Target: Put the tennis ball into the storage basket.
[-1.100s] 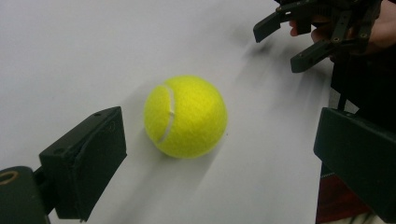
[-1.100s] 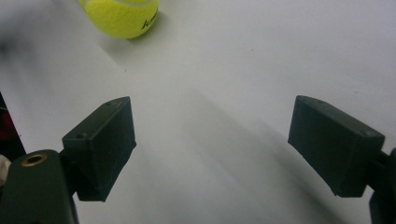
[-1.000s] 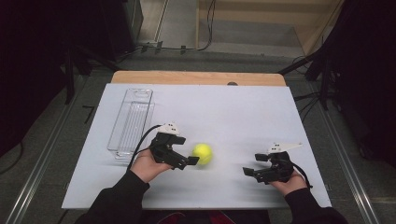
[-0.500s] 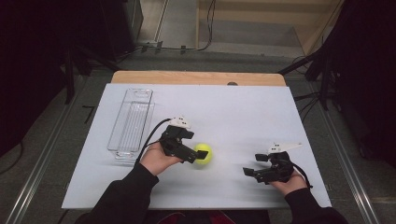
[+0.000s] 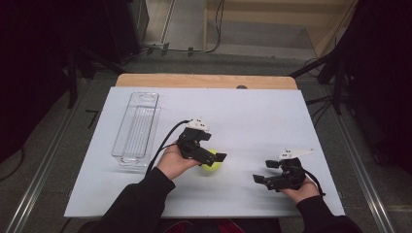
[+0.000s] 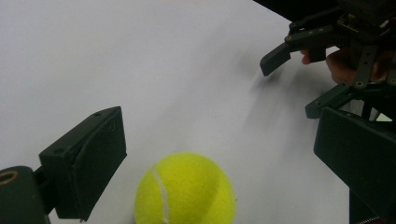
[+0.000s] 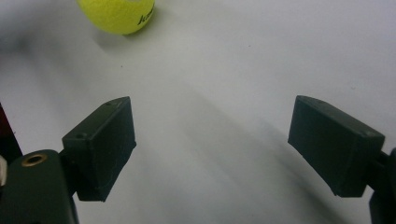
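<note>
Left gripper (image 5: 208, 158): jaws apart, straddling the tennis ball (image 6: 185, 190); ball on tabletop (image 5: 252, 111)
Right gripper (image 5: 266, 171): jaws apart, empty

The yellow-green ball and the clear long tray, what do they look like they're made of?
The yellow-green ball looks felt-covered: matte, fuzzy, with a pale curved seam, like a tennis ball. The clear long tray is probably hard plastic: see-through, ribbed floor, glossy rim. The open left gripper sits around the ball.
</note>
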`<action>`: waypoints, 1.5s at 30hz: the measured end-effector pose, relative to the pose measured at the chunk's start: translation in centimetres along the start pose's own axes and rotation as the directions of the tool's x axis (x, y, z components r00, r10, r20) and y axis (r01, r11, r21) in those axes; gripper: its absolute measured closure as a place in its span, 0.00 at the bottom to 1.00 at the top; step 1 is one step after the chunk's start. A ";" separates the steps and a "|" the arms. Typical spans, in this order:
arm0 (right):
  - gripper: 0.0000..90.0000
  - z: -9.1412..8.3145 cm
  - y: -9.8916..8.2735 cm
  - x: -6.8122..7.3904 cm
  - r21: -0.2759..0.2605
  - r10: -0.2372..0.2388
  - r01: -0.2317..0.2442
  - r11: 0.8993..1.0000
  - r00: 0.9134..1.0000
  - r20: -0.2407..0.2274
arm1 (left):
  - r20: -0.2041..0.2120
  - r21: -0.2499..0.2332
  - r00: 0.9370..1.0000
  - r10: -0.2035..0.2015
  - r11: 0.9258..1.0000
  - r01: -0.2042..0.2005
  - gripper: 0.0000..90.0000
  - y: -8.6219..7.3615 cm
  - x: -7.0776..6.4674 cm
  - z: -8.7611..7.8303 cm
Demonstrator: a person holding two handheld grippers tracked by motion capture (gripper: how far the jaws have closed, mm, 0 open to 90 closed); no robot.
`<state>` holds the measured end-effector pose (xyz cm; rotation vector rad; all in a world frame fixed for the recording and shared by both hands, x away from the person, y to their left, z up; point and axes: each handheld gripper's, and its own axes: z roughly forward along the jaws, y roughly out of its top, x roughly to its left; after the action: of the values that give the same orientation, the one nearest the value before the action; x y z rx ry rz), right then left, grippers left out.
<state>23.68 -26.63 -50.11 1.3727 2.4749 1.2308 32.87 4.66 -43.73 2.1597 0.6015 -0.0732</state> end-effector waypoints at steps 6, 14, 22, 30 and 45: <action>0.14 -0.1 0.0 -0.1 -0.001 0.005 -0.005 1.000 1.000 -0.001 | -0.011 -0.012 1.000 -0.008 1.000 0.008 0.03 -0.4 0.2 0.3; 0.14 0.0 0.0 0.0 -0.003 0.001 -0.001 1.000 1.000 -0.006 | -0.013 -0.026 1.000 0.000 1.000 0.000 0.03 -1.0 0.4 0.4; 0.14 -0.1 0.0 0.0 -0.006 0.003 -0.003 1.000 1.000 -0.006 | 0.001 -0.016 1.000 0.001 1.000 -0.001 0.03 -2.1 0.5 1.0; 0.14 0.1 0.1 0.2 -0.004 -0.004 0.004 1.000 1.000 -0.002 | 0.004 -0.006 1.000 -0.001 1.000 0.001 0.03 -2.9 0.4 1.5; 0.14 0.2 0.1 0.2 0.003 -0.008 0.008 1.000 1.000 0.000 | -0.005 0.045 1.000 -0.025 0.999 0.025 0.05 -4.4 0.8 2.9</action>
<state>23.68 -26.33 -50.12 1.3619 2.4812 1.2259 32.06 4.99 -49.00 2.1966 0.6353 -0.0962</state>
